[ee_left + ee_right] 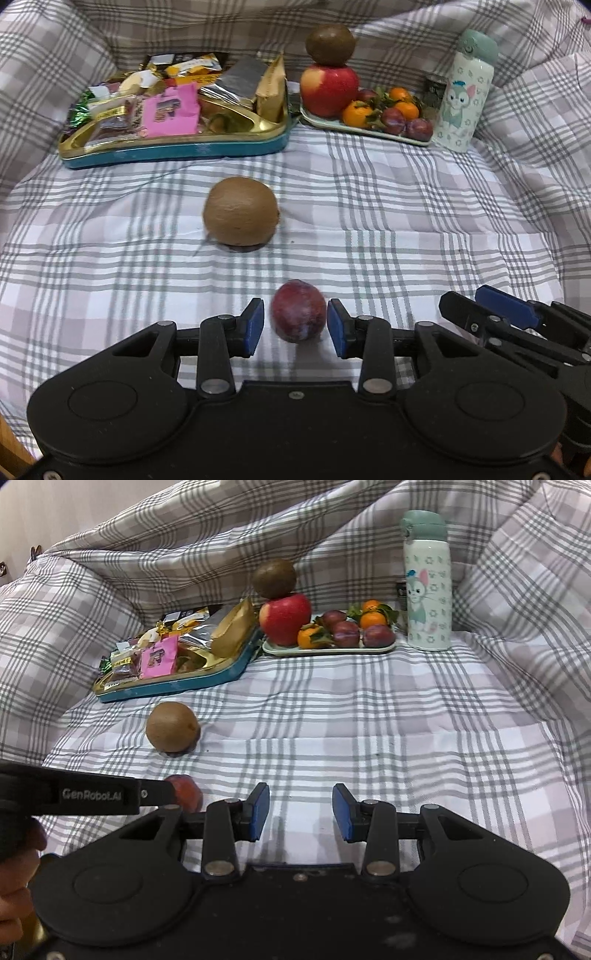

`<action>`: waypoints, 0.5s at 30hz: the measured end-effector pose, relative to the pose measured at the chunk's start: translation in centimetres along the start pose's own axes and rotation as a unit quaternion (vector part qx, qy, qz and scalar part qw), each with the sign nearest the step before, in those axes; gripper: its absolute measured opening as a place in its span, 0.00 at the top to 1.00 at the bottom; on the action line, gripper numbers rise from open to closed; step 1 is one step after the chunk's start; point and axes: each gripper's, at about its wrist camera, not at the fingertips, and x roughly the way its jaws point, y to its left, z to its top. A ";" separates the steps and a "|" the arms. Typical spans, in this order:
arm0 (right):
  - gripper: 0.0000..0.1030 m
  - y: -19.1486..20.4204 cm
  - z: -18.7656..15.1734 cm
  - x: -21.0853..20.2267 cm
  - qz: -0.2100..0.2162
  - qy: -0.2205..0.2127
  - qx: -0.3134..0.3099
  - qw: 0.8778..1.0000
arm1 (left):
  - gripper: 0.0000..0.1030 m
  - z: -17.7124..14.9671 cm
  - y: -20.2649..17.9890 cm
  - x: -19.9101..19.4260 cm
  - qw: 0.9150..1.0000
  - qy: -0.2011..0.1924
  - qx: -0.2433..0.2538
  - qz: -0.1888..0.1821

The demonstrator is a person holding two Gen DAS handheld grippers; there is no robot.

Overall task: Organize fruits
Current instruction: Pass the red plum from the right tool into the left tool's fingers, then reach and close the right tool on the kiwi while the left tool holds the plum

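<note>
A dark red plum (pixel 298 312) lies on the checked bedcover between the blue pads of my left gripper (pixel 295 326), which stands open with a small gap on each side of the fruit. In the right wrist view the same plum (pixel 186 794) is half hidden behind a left finger. A brown kiwi (pixel 240 210) (pixel 171 726) rests farther out on the cover. My right gripper (pixel 301 810) is open and holds nothing; it shows beside the left one (pixel 467 297). At the back, a pale fruit tray (pixel 369 129) (pixel 332 650) holds an apple (pixel 328 90) with a second kiwi (pixel 330 44) on top, plus oranges and plums.
A blue and gold tin (pixel 177 151) (pixel 166 686) full of snack packets sits left of the fruit tray. A white bottle with a green cap (pixel 465 92) (pixel 428 579) stands right of the tray. Folds of the cover rise at the back and on both sides.
</note>
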 end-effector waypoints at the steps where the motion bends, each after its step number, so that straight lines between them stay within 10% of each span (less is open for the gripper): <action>1: 0.60 -0.2 0.0 0.0 0.000 0.000 0.002 1.000 | 0.55 0.0 -0.2 0.3 1.000 0.002 0.002 0.002; 15: 0.61 -0.7 0.0 0.8 0.001 0.004 0.012 1.000 | 0.55 0.3 -0.6 3.1 1.000 0.020 0.002 0.023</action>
